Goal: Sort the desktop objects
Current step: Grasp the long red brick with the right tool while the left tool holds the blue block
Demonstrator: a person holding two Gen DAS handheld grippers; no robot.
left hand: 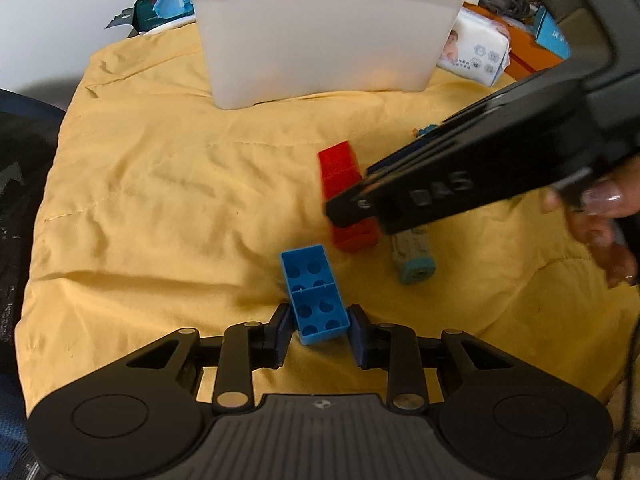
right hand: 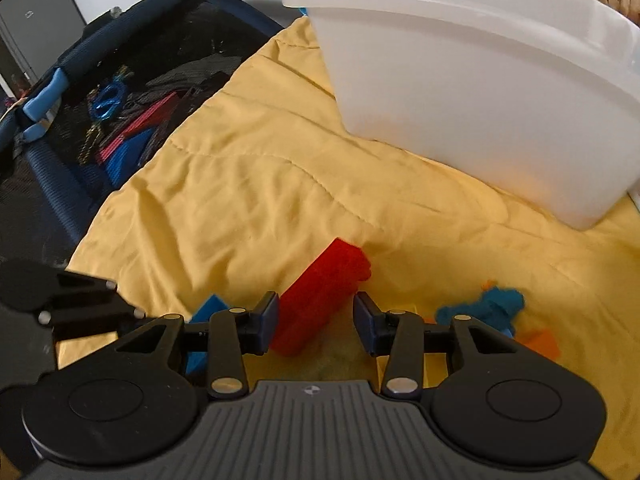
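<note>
Left tool (left hand: 319, 330): spread, fingers on either side of the near end of the blue brick (left hand: 314, 294); the left pad seems to touch it, the right pad stands just off it.
Blue brick: lies on the yellow cloth (left hand: 160, 184) with its hollow underside up, long axis running away from the tool.
Right tool (right hand: 316, 322): spread around the near end of the red brick (right hand: 320, 300); whether the pads touch it I cannot tell. From the left wrist view its black body crosses over the red brick (left hand: 346, 196).
Red brick: lies on the cloth just beyond the blue brick, angled toward the tub.
Grey-and-teal cylinder (left hand: 414, 258): on the cloth just right of the red brick.
Blue and orange toy pieces (right hand: 498, 306): blurred, on the cloth right of the right tool.
White tub (left hand: 320, 36): stands at the far side of the cloth, well apart from both bricks.
Wipes pack (left hand: 474, 54): beside the tub, on its right.
Dark mesh bin (right hand: 120, 100): off the cloth's left edge, holding mixed items.
</note>
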